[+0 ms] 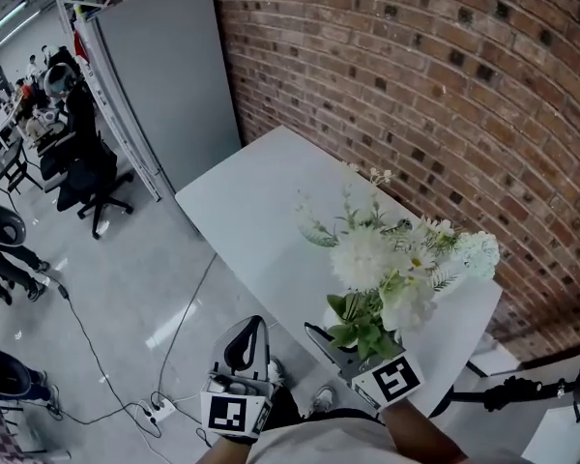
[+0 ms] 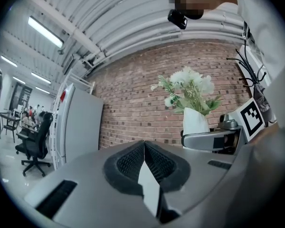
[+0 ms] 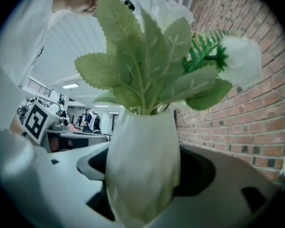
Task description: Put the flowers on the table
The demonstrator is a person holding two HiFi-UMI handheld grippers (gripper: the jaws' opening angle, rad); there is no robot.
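The carrying step is in hand, by my reading. The right gripper (image 1: 333, 346) is holding the flowers (image 1: 387, 259) by their white vase (image 3: 142, 165), and the bunch is hanging over the near end of the white tabletop (image 1: 261, 220) beside the brick wall (image 1: 416, 85). No view is showing whether the base of the vase is touching the tabletop, so I am taking the setting-down as not yet done.

In the right gripper view the jaws are closing round the belly of the vase, one on each side. The vase is standing upright between them and filling the gap, and the green leaves and white blooms are rising straight above the jaws.

The left gripper (image 1: 246, 341) is hanging lower and off the tabletop's near edge. Its jaws are pressing together with nothing between them. From those jaws, the vase and flowers are showing ahead and to the right, well apart, with the right gripper clamping the vase from the side.

The next move is probably calling for a slow, level descent until the base is sitting flat on the tabletop. It should land well in from the edge. After that the right jaws should be parting and backing away level, so that they are not catching the vase. The bunch looks top-heavy, so any tilt on release is risking a topple.
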